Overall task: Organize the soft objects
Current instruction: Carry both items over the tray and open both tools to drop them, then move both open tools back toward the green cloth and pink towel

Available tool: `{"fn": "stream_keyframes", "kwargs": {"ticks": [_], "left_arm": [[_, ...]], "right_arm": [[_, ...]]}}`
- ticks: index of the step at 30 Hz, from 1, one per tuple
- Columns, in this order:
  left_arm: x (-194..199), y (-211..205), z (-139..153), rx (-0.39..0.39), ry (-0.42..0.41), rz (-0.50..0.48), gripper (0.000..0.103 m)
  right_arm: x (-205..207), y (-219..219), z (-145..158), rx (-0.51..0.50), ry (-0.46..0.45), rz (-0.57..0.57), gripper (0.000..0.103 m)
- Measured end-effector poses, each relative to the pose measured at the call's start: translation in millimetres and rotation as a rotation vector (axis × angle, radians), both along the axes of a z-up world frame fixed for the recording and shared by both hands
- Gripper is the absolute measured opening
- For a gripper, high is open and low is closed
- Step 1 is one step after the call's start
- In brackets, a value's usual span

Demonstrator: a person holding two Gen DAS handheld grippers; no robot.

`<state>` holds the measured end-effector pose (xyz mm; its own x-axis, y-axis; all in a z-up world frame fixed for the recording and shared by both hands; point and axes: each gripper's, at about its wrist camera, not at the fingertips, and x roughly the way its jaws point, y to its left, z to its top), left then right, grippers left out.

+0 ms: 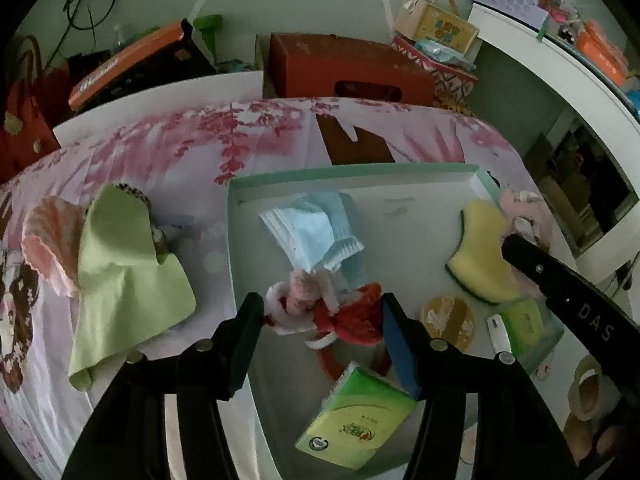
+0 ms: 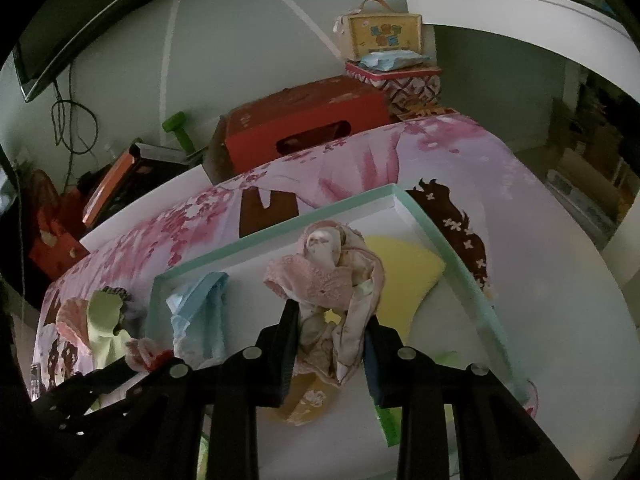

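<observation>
A shallow white tray with a teal rim lies on a pink floral cloth. In it are blue face masks, a yellow-green sponge and a green tissue pack. My left gripper is shut on a red, pink and white plush hair tie over the tray. My right gripper is shut on a bundle of pink lace fabric above the tray, over the sponge. A green cloth and a pink cloth lie left of the tray.
A round gold coaster, a white tube and a green packet lie at the tray's right. Tape rolls sit beside it. A red box, an orange box and a small case stand behind the table.
</observation>
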<state>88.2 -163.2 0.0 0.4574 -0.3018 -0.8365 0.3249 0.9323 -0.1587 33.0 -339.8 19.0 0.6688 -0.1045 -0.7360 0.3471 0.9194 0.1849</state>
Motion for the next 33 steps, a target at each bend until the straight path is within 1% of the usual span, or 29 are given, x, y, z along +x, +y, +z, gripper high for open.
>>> {"fn": "stream_keyframes", "kwargs": {"ticks": [8,10,11,12,14,15,16,17,18,19,20,22,23,26,28,33], "left_arm": [[0.6,2.4,0.6,0.0,0.011,0.008,0.069],[1.1,5.7,2.0,-0.001,0.008,0.02,0.071],[1.5,7.3,2.8,-0.001,0.006,0.027,0.071],[1.8,8.9,3.2,0.0,0.005,0.033,0.071],[3.4,13.2,4.1,0.01,0.003,0.053,0.071],[4.2,14.8,4.0,0.013,0.004,0.06,0.071],[5.4,17.0,3.5,0.016,0.007,0.071,0.071],[7.3,20.5,2.6,0.019,0.013,0.091,0.072],[8.9,23.2,1.8,0.02,0.017,0.105,0.073],[10.0,25.6,1.0,0.021,0.02,0.116,0.08],[11.6,29.0,-0.1,0.023,0.025,0.132,0.089],[13.4,34.9,-1.5,0.03,0.021,0.159,0.095],[13.9,37.6,-1.5,0.038,0.013,0.172,0.095],[14.8,43.2,-0.9,0.062,-0.007,0.203,0.096],[14.9,45.5,-0.1,0.059,-0.016,0.215,0.096],[14.9,47.2,3.1,0.067,-0.036,0.22,0.096]], "right_arm": [[3.2,6.7,-2.1,0.007,0.01,0.037,0.032],[3.4,5.6,-2.4,0.018,0.012,0.036,0.04],[3.3,5.0,-2.8,0.026,0.012,0.036,0.052],[3.2,4.0,-2.9,0.037,0.011,0.035,0.061],[2.8,3.2,-2.8,0.044,0.009,0.029,0.064],[3.0,2.8,-3.0,0.042,0.011,0.022,0.071],[3.2,1.8,-3.9,0.039,0.017,0.011,0.075],[3.6,0.7,-5.0,0.037,0.023,0.001,0.082],[3.9,-0.8,-5.8,0.038,0.027,-0.004,0.084],[4.1,-2.1,-6.5,0.039,0.029,-0.009,0.084],[4.2,-3.0,-7.2,0.039,0.031,-0.014,0.085],[5.1,-4.0,-9.2,0.032,0.041,-0.024,0.098],[5.7,-4.1,-10.2,0.024,0.046,-0.026,0.103],[7.5,-2.8,-10.8,0.0,0.061,-0.025,0.103],[8.2,-2.0,-11.7,-0.01,0.072,-0.024,0.103],[8.2,-1.4,-12.8,-0.023,0.083,-0.027,0.103]]}}
